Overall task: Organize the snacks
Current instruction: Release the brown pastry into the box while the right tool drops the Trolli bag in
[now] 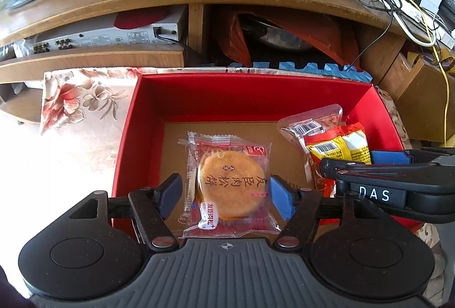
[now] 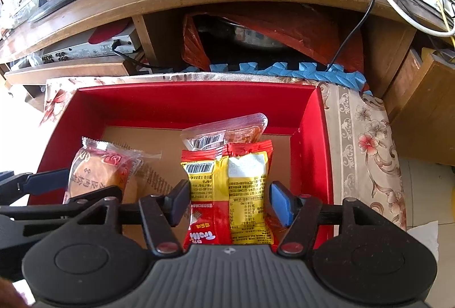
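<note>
Floral cloth (image 2: pixel 366 137); red box (image 1: pixel 250 97), cardboard floor; round pastry (image 1: pixel 230 182) in crinkly wrap.

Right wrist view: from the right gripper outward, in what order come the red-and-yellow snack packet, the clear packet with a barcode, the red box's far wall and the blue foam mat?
From the right gripper:
1. Red-and-yellow snack packet, between its fingers.
2. Clear packet with a barcode, just behind the first.
3. Red box's far wall, beyond both packets.
4. Blue foam mat, behind the box, under the cabinet.
</note>
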`<state>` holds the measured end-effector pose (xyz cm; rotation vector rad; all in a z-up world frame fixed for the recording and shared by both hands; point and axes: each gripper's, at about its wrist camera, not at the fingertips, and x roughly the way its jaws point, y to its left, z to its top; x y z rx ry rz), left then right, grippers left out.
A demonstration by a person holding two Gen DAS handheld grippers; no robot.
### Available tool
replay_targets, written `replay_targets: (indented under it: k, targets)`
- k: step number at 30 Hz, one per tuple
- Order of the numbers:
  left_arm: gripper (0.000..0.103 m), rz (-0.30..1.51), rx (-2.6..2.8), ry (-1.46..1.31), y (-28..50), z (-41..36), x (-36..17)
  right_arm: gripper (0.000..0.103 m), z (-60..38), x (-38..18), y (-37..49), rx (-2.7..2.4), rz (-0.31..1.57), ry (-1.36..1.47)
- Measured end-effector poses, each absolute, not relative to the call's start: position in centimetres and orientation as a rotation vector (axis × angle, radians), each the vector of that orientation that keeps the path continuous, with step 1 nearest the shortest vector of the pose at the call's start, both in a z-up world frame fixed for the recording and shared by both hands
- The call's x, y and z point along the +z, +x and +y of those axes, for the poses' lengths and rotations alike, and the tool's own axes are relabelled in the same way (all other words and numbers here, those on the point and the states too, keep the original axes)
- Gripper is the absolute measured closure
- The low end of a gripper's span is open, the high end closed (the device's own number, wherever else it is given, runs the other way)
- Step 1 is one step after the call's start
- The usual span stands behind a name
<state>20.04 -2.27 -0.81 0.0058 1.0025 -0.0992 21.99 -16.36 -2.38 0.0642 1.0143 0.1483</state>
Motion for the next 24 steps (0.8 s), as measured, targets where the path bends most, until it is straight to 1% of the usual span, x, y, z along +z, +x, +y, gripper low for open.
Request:
replay_targets:
  k: [10,24]
  targets:
    - [0.026,0.989,-0.105,-0.004,19.8,-2.2,-0.3,0.041,-16.5,-1.8,21.8,0.142,0.996,0.062]
    - [0.025,0.967,-0.104,-0.018,18.9,-1.6,0.5,0.041,-17.3,-0.4,20.8,0.137,0.958,0.084]
